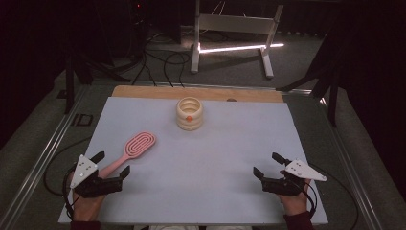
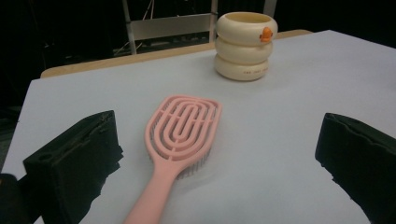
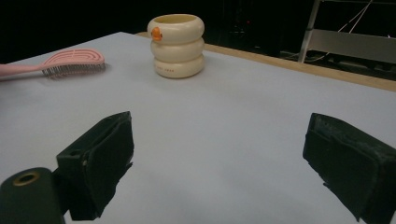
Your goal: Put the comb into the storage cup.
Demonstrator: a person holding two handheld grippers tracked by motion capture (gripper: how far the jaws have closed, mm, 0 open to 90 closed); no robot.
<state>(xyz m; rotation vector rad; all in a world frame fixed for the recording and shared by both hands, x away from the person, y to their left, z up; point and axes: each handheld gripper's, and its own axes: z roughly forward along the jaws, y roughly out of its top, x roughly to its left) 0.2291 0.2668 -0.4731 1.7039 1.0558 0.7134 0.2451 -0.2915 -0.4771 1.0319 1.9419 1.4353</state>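
Left tool (image 1: 113, 164), lower left of the high view: jaws spread wide apart, nothing clamped between them, held low over the tabletop (image 1: 220, 158) by a hand (image 1: 86, 203) entering from the bottom edge. In the left gripper view the two black jaws rise at the lower left and lower right corners, and the handle of the pink hairbrush (image 2: 180, 140) runs down between them to the bottom edge, clear of both pads.

Pink hairbrush, left of centre in the high view (image 1: 131, 149): one-piece pink plastic, an oval head cut through with concentric looping slots, tapering into a slim straight handle that points toward the lower left. It lies flat with the slotted back upward; short dark bristles show under the head in the right gripper view (image 3: 70, 63), at the upper left.

Right tool (image 1: 269, 165), lower right of the high view: jaws likewise spread apart and holding nothing, over bare tabletop, well apart from the brush.

Cream holder (image 1: 189, 114), upper centre of the high view: three stacked rounded rings, open at the top, a small orange mark on the upper ring, standing upright beyond the brush head, apart from it.
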